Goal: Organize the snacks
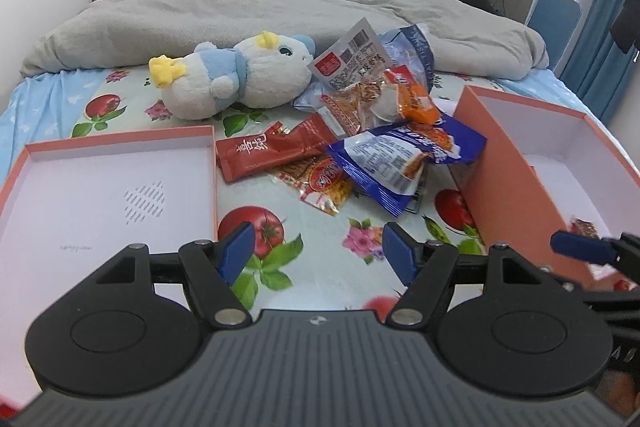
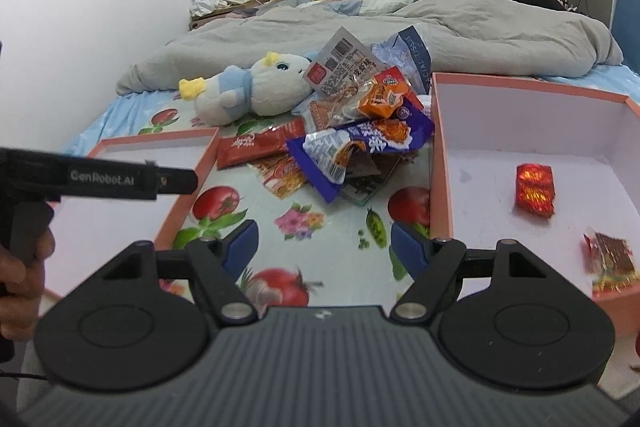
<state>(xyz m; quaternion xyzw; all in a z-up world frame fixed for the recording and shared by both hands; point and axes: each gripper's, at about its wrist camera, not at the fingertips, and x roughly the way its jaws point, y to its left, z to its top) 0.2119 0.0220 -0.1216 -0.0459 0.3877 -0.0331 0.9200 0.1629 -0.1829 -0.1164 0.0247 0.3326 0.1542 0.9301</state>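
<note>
Between the two boxes we see the snack pile (image 2: 352, 131) — a blue-and-white packet (image 2: 360, 143) lying uppermost, a flat red sachet (image 1: 272, 151) at its left edge, an orange packet (image 2: 380, 99) and a grey card-like pack (image 1: 352, 55) tilted up behind. In the deep pink box (image 2: 440, 155) on the right we note two small red wrapped snacks (image 2: 534, 189) — apart, lying flat.

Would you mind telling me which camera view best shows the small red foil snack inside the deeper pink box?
The right wrist view: the red foil snack lies in plain sight on the pink box floor. In the left wrist view the box's near wall hides it.
</note>
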